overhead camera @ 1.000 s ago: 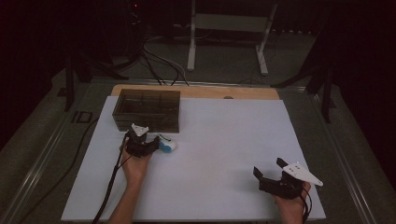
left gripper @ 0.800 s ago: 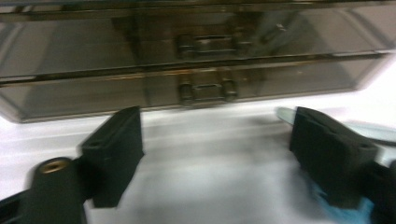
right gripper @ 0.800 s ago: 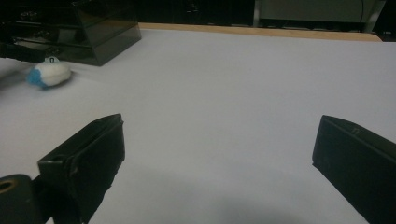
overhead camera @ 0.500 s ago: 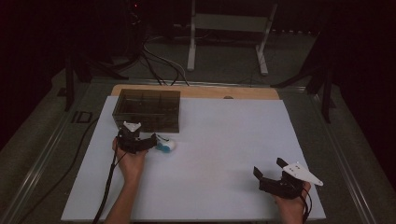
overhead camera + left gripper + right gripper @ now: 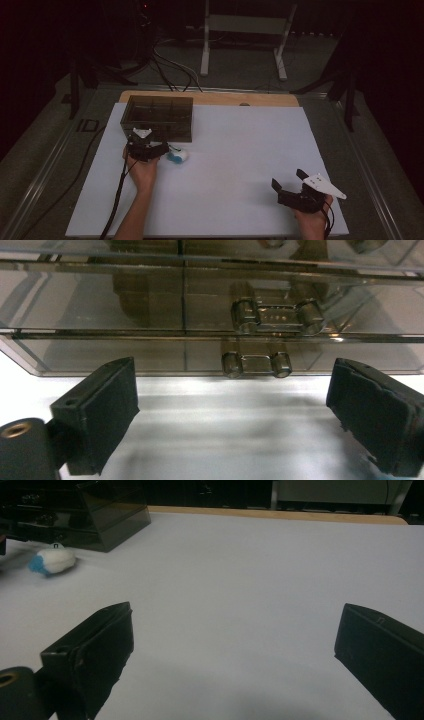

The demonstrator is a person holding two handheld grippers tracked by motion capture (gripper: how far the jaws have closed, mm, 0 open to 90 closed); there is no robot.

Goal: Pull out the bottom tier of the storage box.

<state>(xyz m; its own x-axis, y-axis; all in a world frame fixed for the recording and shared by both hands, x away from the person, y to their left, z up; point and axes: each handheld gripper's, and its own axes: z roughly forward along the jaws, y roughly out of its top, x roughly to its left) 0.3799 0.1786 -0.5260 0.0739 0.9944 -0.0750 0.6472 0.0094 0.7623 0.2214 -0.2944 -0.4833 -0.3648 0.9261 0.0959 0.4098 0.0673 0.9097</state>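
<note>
A smoky see-through compartment box (image 5: 157, 116) stands at the back left of the white mat (image 5: 240, 145). My left gripper (image 5: 146, 141) sits right in front of it, jaws open and empty, facing the box's front wall (image 5: 150, 347) and its clear clasp (image 5: 256, 364); in the left gripper view the gripper (image 5: 234, 390) is close to that wall. A small white-and-blue fluffy object (image 5: 176, 155) lies on the mat just right of that gripper, also seen as the fluffy object (image 5: 50, 561). My right gripper (image 5: 288, 181) rests open at the front right; its own view shows the gripper (image 5: 239, 617) over bare mat.
A wooden board edge (image 5: 235, 98) runs behind the mat. Cables (image 5: 170, 75) and a white stand (image 5: 245, 45) lie on the floor beyond. The mat's front edge is close to both hands. A cable (image 5: 117, 200) trails from the left gripper.
My left gripper has turned away from the fluffy object and shifted slightly left and forward to face the box. The right gripper has stayed still.
</note>
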